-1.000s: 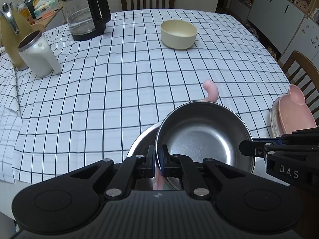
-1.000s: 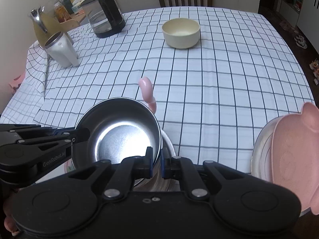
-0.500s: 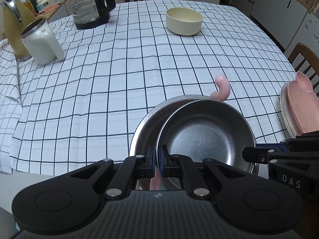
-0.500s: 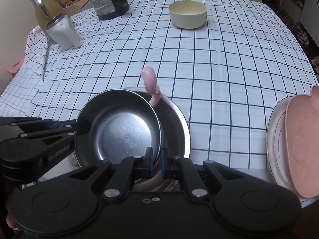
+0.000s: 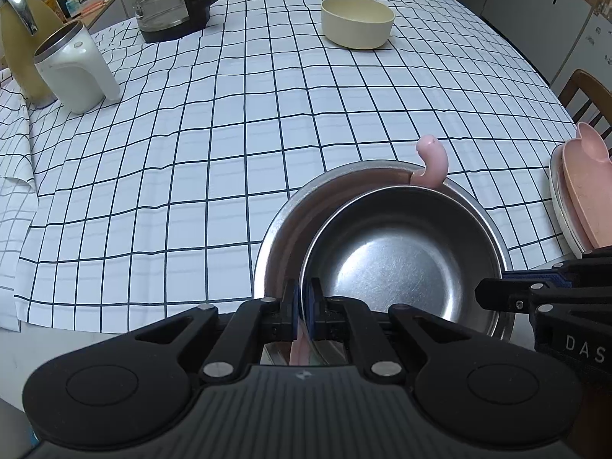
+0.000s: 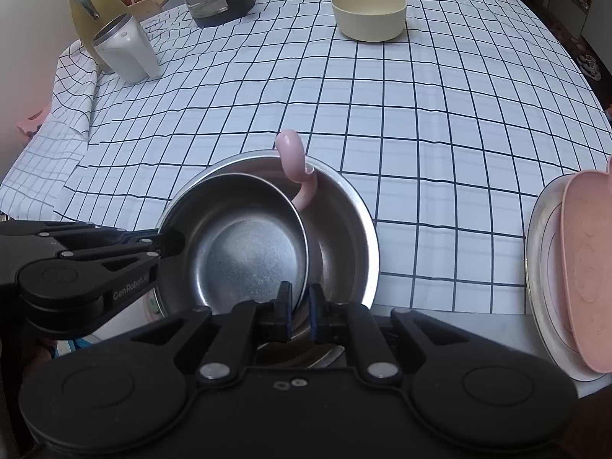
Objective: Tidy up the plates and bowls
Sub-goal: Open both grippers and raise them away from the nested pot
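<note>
**A:** Both tools on one bowl, is it? A person at the near edge of the checked desk (image 5: 229,145), left tool (image 5: 304,302) and right tool (image 6: 300,308) each clenched on the rim of the smaller steel bowl (image 5: 401,264), one from either side.

**B:** That's how it reads. The right one's pads look a shade wider than the left's, but the rim sits between them and I'd call it gripped. The bowl hangs tilted inside the larger steel bowl (image 6: 344,225), which rests on the desk near the edge. Whether it has touched bottom I cannot tell.

**A:** And the pink thing poking up behind?

**B:** A curved pink handle (image 6: 292,153), hooked over the far rim of the larger bowl. What it belongs to is hidden under the steel.

**A:** So how far along?

**B:** Partway, by my reckoning. To the right, a pink plate (image 6: 585,267) already lies on a pale plate (image 6: 535,244), so that stack looks started. The steel pair is nearly nested; letting go remains. The cream bowl (image 5: 357,21) sits alone at the far side, well apart from everything, untouched.

**A:** And the jugs?

**B:** The kettle (image 5: 172,4) and white jug (image 5: 76,72) stand at the far left, not part of the job.
</note>
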